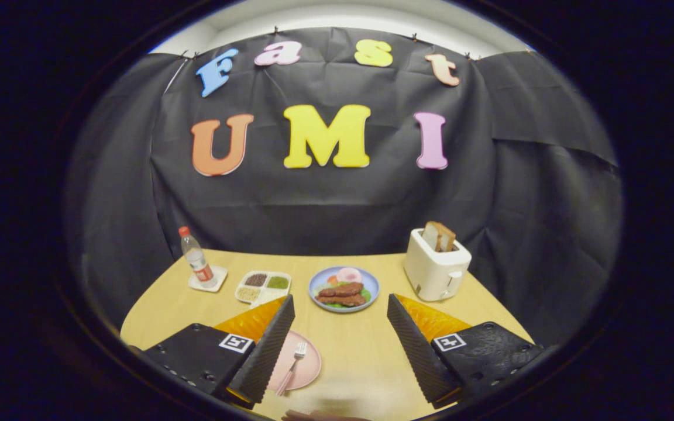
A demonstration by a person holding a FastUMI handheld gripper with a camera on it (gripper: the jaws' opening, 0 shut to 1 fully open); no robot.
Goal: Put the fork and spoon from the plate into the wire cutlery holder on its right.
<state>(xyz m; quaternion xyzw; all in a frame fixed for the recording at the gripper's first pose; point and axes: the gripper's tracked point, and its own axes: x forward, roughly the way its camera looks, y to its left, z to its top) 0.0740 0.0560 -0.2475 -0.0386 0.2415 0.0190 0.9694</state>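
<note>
I hold my tongs [340, 345] spread wide and empty, raised above the near part of the worktop [360, 356], because nothing is taken yet and I want a full view before I go down. The pink plate [305, 368] lies near the front edge of the worktop, partly hidden behind my left finger. On it I see the fork [293, 365], with its prongs pointing away from me and its handle coming toward the front edge. I think this direction helps me, since the handle is the part closest to my fingers. The spoon I cannot make out; it may lie under my left finger. At the very front edge there is a dark blurred shape that could be the top of the wire holder [325, 416], but I am not sure.

Further back, toward the far edge, stand a blue plate with food [344, 289], a sectioned tray [262, 286], a bottle on a coaster [196, 260] near the far left corner, and a white toaster with bread [436, 266] toward the far right. They are all well apart from the pink plate, so they do not disturb the work. Between my fingers the wood is bare, which gives me good room to turn left and lower. The pink plate sits close to the front edge, so I judge I should pull back a little, not push forward.
</note>
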